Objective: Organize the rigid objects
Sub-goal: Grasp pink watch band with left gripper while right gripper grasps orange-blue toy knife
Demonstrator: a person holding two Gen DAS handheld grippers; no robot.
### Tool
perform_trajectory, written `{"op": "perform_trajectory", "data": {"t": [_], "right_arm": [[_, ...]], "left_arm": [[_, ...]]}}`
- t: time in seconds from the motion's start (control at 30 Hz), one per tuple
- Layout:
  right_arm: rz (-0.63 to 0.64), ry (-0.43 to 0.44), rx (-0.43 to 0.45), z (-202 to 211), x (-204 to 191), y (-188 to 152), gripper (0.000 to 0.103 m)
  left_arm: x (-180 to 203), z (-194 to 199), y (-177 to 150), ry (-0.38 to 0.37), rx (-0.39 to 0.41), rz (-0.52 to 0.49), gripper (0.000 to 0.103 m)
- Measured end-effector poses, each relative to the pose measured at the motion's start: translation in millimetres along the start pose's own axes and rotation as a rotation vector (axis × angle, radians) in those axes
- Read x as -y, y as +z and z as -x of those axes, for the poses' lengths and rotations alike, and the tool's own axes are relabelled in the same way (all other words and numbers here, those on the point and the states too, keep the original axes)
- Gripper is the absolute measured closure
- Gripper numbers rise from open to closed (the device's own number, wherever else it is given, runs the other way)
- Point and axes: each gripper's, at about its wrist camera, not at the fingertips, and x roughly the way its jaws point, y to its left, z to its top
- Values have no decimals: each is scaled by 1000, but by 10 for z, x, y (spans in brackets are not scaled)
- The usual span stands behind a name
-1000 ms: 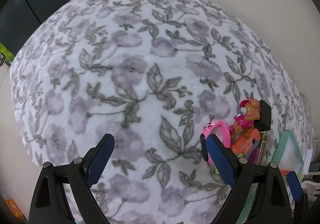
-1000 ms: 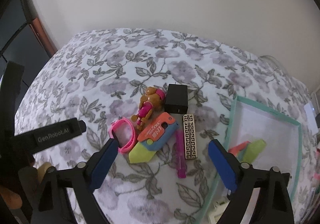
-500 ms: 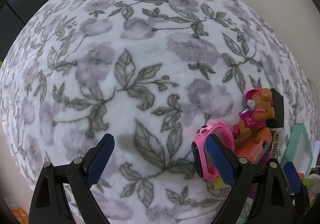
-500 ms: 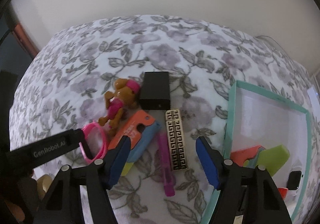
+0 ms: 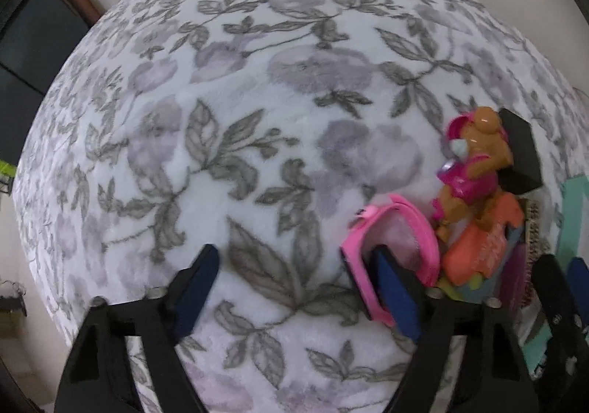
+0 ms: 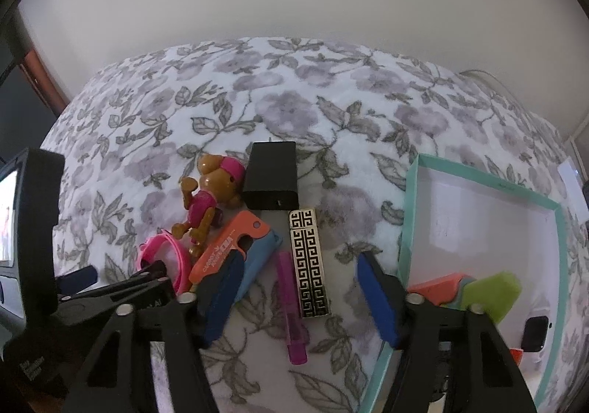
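The left tool [image 5: 294,287] is closing over the floral blanket [image 5: 257,81] at the left of the pile, released, with one finger slipping inside the loop of the pink watch [image 5: 390,247]; it should pinch the band squarely before lifting. Just right of the watch, the dog figure [image 6: 211,192] is leaning against the black charger [image 6: 272,184], so a slow lift is wise. The right tool [image 6: 298,295] is narrowing too, released, straddling the purple clip [image 6: 291,302] and the patterned lighter [image 6: 309,262]; it should centre on one. Rightmost, the teal box [image 6: 408,228] is waiting with pieces inside.
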Motion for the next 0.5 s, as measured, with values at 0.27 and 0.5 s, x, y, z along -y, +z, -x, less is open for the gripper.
{"op": "perform_trajectory", "data": {"t": [0.27,0.5], "right_arm": [[37,31,-28,-45,-45,-43,64],[32,83,-61,-111,-112,-90,68]], "left_arm": [[264,89,-39,-59,0,-62,75],[202,95,-54,-58,-16,-41,91]]}}
